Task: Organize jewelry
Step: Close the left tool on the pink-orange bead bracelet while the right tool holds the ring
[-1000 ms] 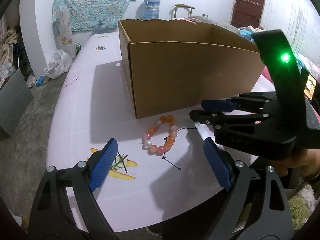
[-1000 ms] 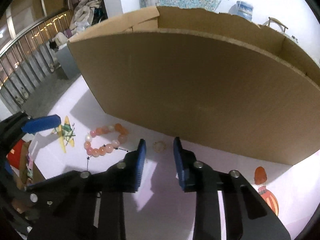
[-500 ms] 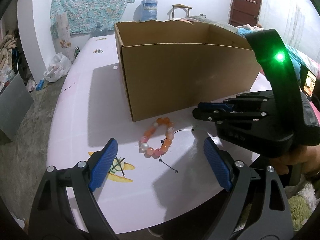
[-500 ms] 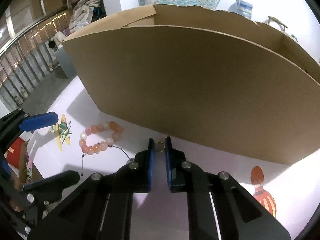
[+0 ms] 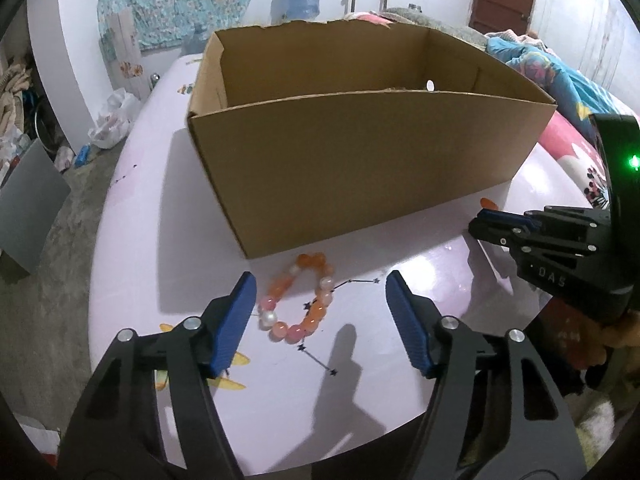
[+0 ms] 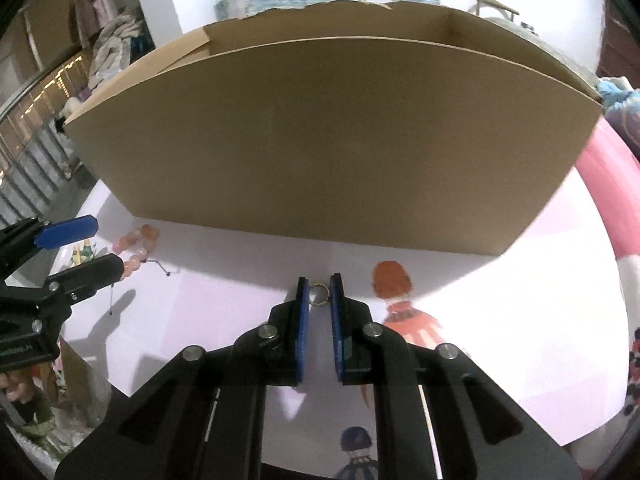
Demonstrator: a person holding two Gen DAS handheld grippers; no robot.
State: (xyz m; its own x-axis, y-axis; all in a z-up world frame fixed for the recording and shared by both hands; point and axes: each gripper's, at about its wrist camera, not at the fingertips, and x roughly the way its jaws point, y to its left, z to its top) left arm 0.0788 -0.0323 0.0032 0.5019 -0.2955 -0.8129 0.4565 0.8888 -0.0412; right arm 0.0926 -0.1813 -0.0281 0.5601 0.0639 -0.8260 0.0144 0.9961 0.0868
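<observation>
The right gripper (image 6: 319, 294) is clenched on a small gold ring (image 6: 319, 293), its blue pads pinching the ring at their very tips, so the loop stands up between them instead of lying flat on the desk (image 6: 224, 300). Held that far out, it should drop cleanly once carried over the cardboard box (image 6: 332, 140), which fills the view from 10 to 2 o'clock and is open on top, the likely place for the jewelry. Whether the ring is already off the surface is hard to tell from this angle.

The left gripper (image 5: 318, 322) is closing, with the pink and orange bead bracelet (image 5: 298, 298) between its pads; the left pad is just beside the beads, and neither appears to press on them. The bracelet lies on the desk right at the box's near corner, at about 12 o'clock from the left gripper's fingertips. Straddling the loop across its width lets the pads squeeze both sides together.
</observation>
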